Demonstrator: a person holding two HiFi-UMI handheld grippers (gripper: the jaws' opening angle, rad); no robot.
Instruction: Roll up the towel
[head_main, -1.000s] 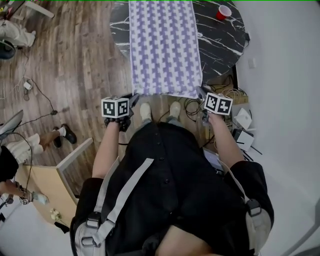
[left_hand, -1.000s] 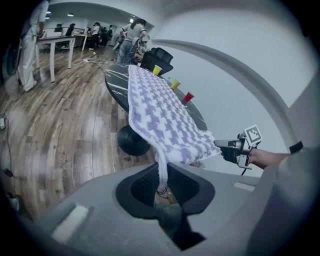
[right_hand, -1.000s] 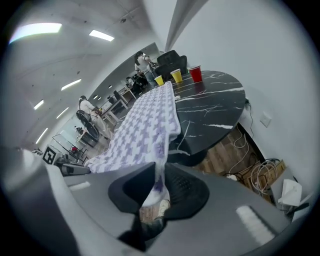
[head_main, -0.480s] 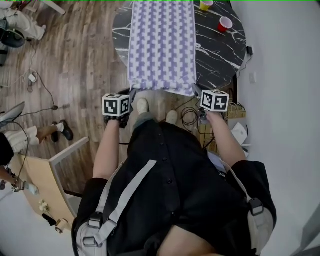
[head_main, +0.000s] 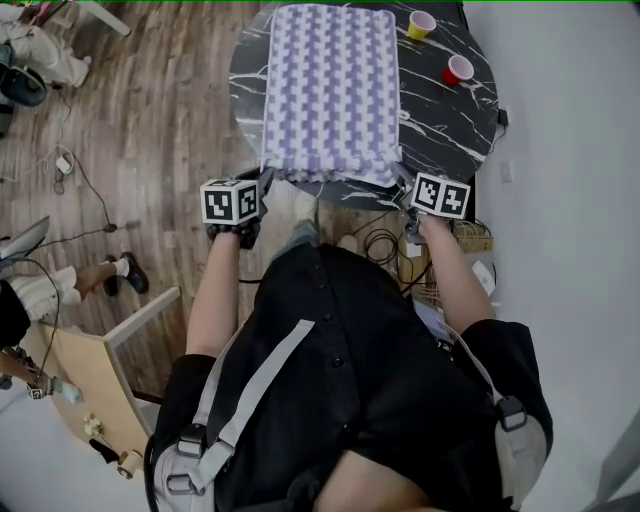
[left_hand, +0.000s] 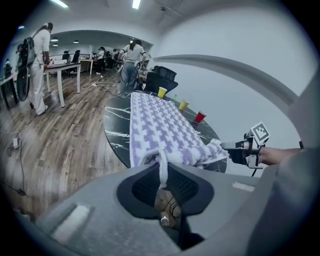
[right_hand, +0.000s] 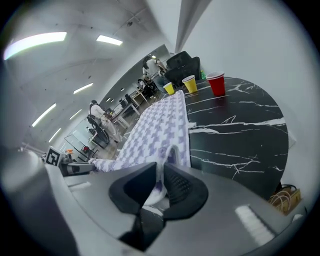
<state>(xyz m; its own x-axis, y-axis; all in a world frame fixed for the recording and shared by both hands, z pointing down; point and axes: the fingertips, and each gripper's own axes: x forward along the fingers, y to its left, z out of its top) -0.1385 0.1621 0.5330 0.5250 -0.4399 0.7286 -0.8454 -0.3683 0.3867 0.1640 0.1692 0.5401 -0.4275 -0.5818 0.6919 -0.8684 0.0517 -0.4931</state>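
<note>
Wood floor (head_main: 150, 120) all round, and up top a dark, white-veined round bench (head_main: 445, 130) with the lilac-checked towel (head_main: 330, 90) laid flat along it, near hem at the front edge. The left tool (left_hand: 162, 172) is clamped on the near left corner and the right tool (right_hand: 159, 182) is pinched on the near right one, with cloth showing between each pair of jaws. Holding both corners level keeps that hem taut and straight, so I'd call this the set-up for the first turn, with nothing rolled yet. The red cup (head_main: 458, 70) and yellow cup (head_main: 422, 22) stand off to the far right, beside the towel and apart from it.
</note>
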